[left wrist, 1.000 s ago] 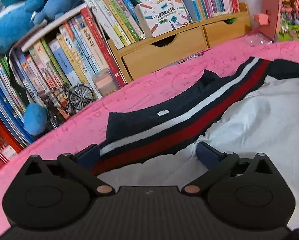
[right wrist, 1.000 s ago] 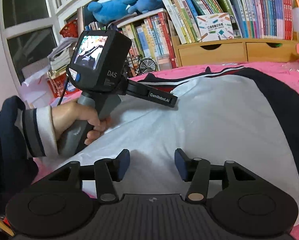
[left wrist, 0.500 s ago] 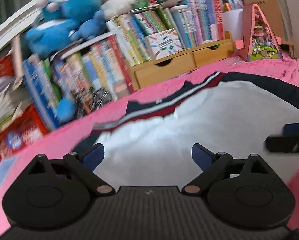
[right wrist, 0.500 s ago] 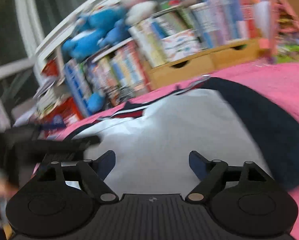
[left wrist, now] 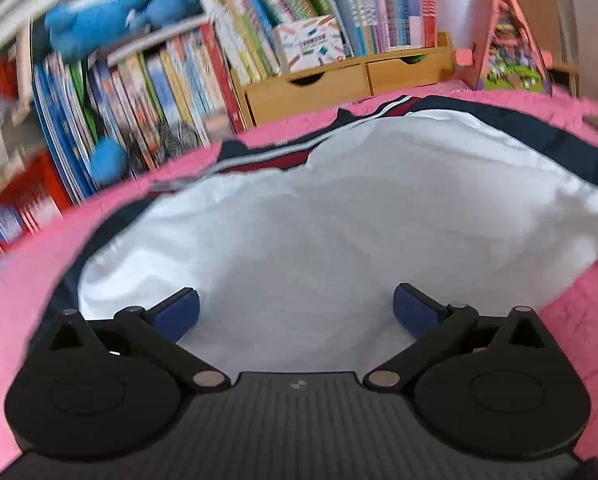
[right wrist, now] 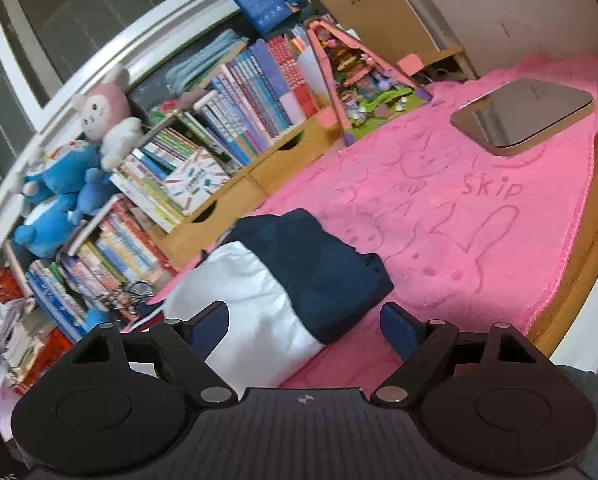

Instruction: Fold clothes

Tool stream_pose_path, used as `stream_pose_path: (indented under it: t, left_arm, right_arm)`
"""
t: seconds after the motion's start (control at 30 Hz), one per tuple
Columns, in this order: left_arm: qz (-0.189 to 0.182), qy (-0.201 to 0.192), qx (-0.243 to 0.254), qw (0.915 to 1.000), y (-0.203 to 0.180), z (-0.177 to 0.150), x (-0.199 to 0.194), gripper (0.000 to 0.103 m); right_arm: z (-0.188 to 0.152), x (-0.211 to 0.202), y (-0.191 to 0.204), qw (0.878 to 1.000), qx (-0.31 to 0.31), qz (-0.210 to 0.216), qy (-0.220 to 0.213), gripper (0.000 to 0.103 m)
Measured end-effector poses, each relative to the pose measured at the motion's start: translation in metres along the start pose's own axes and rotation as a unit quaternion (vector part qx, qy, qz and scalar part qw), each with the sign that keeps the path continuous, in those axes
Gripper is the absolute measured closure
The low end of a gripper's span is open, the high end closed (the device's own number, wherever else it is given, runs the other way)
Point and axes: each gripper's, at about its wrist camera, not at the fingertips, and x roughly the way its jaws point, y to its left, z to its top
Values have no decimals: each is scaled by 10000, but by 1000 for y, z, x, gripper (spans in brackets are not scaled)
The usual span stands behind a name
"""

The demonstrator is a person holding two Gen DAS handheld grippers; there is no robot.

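Observation:
A folded navy garment with a white lining (left wrist: 339,216) and a red-and-white stripe lies on the pink blanket (left wrist: 27,280). My left gripper (left wrist: 297,312) hovers at its near edge, jaws opening wide, with nothing pressed between the blue pads. In the right wrist view the same garment (right wrist: 283,276) appears tilted, white part to the left, navy part to the right. My right gripper (right wrist: 305,330) stands over its near corner, jaws opening, and grips nothing.
Books, blue plush toys (right wrist: 55,196) and wooden drawers (left wrist: 347,84) line the far side. A pink toy house (right wrist: 359,92) stands by the books. A flat mirror-like board (right wrist: 527,112) lies on the blanket at the right. The table's wooden edge (right wrist: 579,264) runs along the right.
Both grippers have drawn back from the garment. The right one has rolled and swung right, its jaws widening; the left hand and gripper have left its view. More white lining shows in the left view.

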Motion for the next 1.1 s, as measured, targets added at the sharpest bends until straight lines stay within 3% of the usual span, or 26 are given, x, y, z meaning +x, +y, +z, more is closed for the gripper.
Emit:
stream_pose_path:
  t: [0.13, 0.27, 0.3, 0.47, 0.57, 0.63, 0.73, 0.87, 0.97, 1.03, 1.1]
  left_arm:
    - [-100, 49, -131, 9999, 2, 0, 0, 0]
    - [-82, 37, -119, 9999, 0, -1, -2, 0]
    - [-87, 39, -124, 9999, 0, -1, -2, 0]
    - [-110, 47, -149, 9998, 1, -1, -1, 0]
    - [-125, 52, -164, 9998, 1, -1, -1, 0]
    - [-130, 54, -174, 9997, 1, -1, -1, 0]
    - [-180, 72, -218, 9996, 3, -1, 1, 0]
    - [-256, 107, -292, 9992, 5, 0, 2, 0]
    - [-257, 108, -299, 9992, 5, 0, 2, 0]
    - [-263, 109, -307, 9991, 5, 0, 3, 0]
    - [-282, 112, -328, 9990, 6, 0, 3, 0]
  right_arm:
    - [2, 10, 4, 9996, 109, 143, 238, 12]
    - [1, 12, 13, 9868, 692, 1095, 977, 8]
    - [0, 12, 17, 9862, 660, 1138, 1010, 7]
    - [12, 31, 18, 9912, 723, 591, 939, 12]
    - [20, 40, 7, 9920, 996, 298, 723, 22]
    - [24, 45, -5, 9917, 1152, 95, 556, 43]
    - [26, 53, -16, 9917, 1204, -85, 433, 63]
    - [27, 62, -14, 9954, 835, -5, 474, 63]
    - [36, 72, -9, 9950, 802, -12, 596, 76]
    - [44, 68, 2, 9973, 486, 52, 549, 85]
    - [50, 58, 25, 9992, -172, 177, 326, 86]
